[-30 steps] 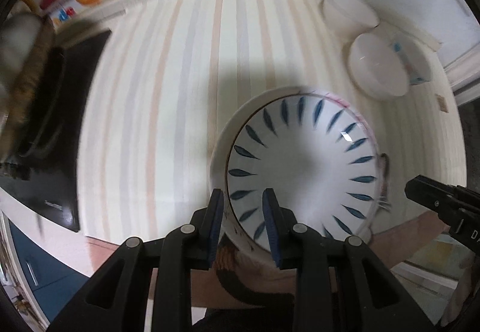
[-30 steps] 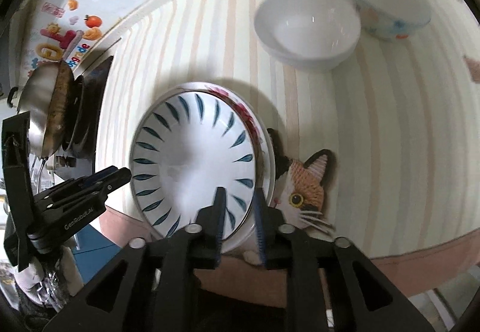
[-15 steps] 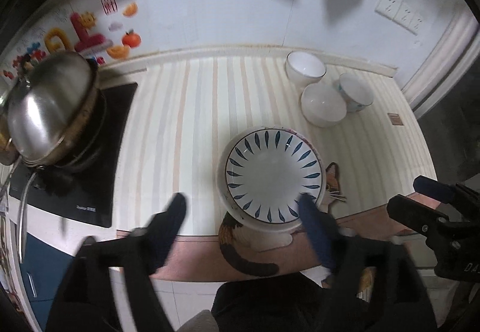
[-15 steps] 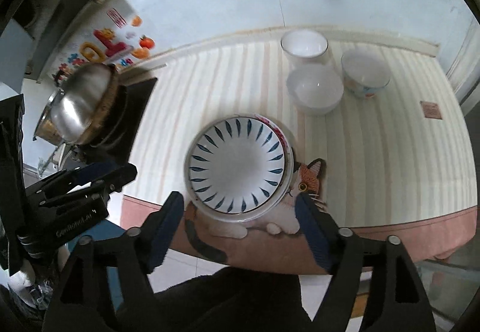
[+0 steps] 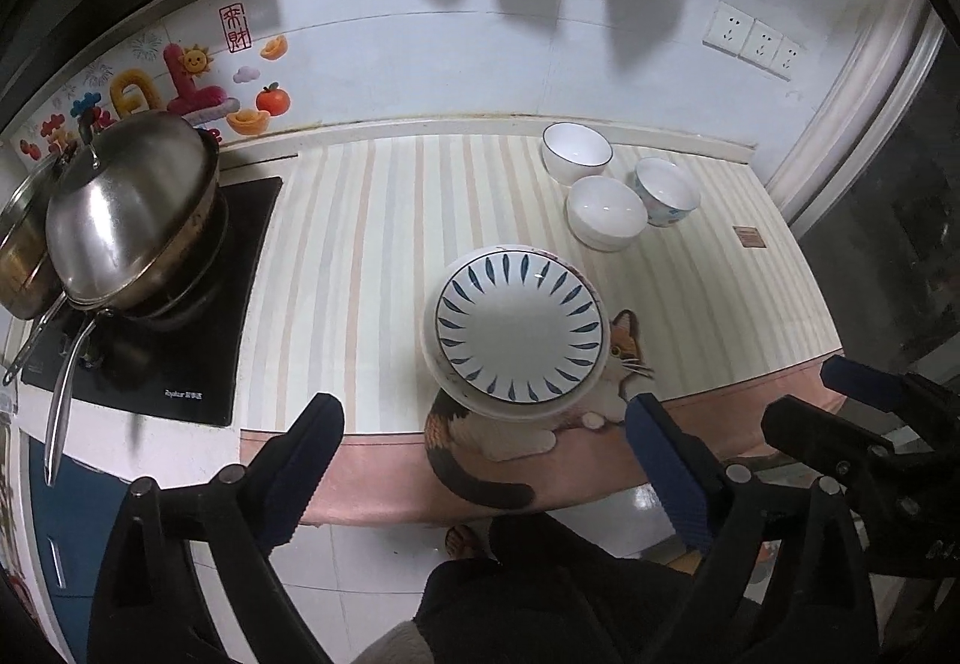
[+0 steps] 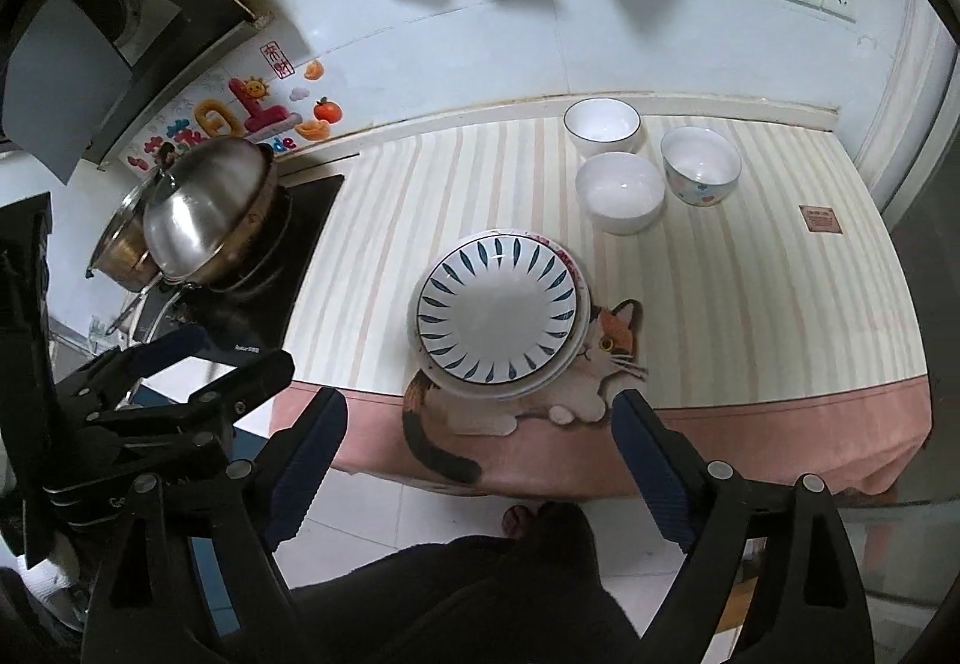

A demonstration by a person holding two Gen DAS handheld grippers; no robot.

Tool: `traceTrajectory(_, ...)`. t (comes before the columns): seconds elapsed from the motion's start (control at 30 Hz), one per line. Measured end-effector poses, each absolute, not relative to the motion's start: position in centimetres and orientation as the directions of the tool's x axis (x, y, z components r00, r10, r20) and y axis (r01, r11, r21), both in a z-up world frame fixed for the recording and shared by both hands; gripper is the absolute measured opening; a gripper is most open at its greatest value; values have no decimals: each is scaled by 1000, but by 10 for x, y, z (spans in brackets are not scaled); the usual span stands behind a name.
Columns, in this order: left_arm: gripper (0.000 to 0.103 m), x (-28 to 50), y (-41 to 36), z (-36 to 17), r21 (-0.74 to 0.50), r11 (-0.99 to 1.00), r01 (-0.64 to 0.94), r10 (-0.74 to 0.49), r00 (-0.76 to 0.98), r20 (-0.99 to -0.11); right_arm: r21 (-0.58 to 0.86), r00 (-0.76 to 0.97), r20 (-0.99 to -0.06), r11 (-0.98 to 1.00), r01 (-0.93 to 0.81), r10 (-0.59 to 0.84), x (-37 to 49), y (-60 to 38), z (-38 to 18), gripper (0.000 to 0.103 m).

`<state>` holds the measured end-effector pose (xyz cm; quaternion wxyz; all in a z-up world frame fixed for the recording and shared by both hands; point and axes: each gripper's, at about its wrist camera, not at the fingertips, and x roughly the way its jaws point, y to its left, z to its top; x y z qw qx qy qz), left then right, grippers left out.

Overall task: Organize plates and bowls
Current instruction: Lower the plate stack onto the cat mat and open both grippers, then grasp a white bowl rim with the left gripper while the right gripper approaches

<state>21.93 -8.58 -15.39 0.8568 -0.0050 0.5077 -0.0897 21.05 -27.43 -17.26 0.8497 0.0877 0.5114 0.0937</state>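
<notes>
Above the striped counter, our left gripper and right gripper have just opened, jaws wide, empty. White blue-leaf plate tops the stack; next, we approach the three white bowls squarely.

pale tiled wall, striped countertop

The blue-leaf patterned white plate hides most of the plates stacked beneath it, so their number cannot be told. It also covers the middle of the calico cat picture on the striped bench. The small brown label is unreadable.
</notes>
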Motion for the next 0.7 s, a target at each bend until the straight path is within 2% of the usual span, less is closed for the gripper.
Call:
traceTrajectory(0.2,96,239,-103,-153,-88,986,138,-146,495,-857,309,456,-838,949,-56,300,223,-297,-178,93)
traceTrajectory(0.43,96,317,-134,-173,-101,989,112,-143,491,-859,373,480,-813,928,-9,331,284,-347,-200,93)
traceTrajectory(0.67,96,443,-170,-247,-146,988,54,-155,338,-928,405,442,-835,910,87,329,383,-418,-260,93)
traceTrajectory(0.7,93,458,-174,-259,-164,985,45,-170,306,-937,409,427,-841,907,97,334,399,-426,-273,92)
